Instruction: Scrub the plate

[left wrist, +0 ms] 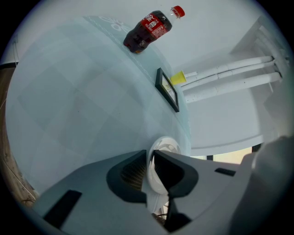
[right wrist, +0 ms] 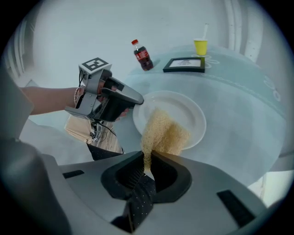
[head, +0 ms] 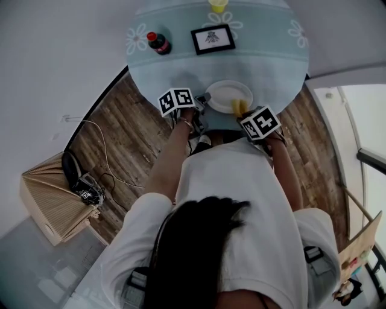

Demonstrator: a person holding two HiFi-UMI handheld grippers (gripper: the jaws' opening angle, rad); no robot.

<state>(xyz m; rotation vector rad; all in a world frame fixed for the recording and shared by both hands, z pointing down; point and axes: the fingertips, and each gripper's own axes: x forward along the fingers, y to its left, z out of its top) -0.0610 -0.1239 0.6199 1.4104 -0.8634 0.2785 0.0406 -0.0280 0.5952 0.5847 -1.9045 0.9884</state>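
Plate (right wrist: 171, 114) sits at near edge of round table (head: 283, 66), white, no grime I can see. Left gripper (left wrist: 150, 170) has its jaws pinched on the plate's rim, steadying it. Right gripper (right wrist: 148, 166) has its jaws pressed onto a tan scrub pad (right wrist: 163, 133), the pad's free end lying on the plate's near part. So scrubbing looks under way. Can't tell how much of the surface is covered; far side & rim prob left to do, no water or suds in sight. Table wears a pale blue cloth w/ daisy print. Further back are a cola bottle (head: 158, 43), framed picture (head: 213, 38) & yellow cup (head: 218, 5), all well apart from the plate. Wood-plank floor (head: 120, 145) below, cardboard box (head: 45, 202) w/ black gear on it off to the person's left, white walls round
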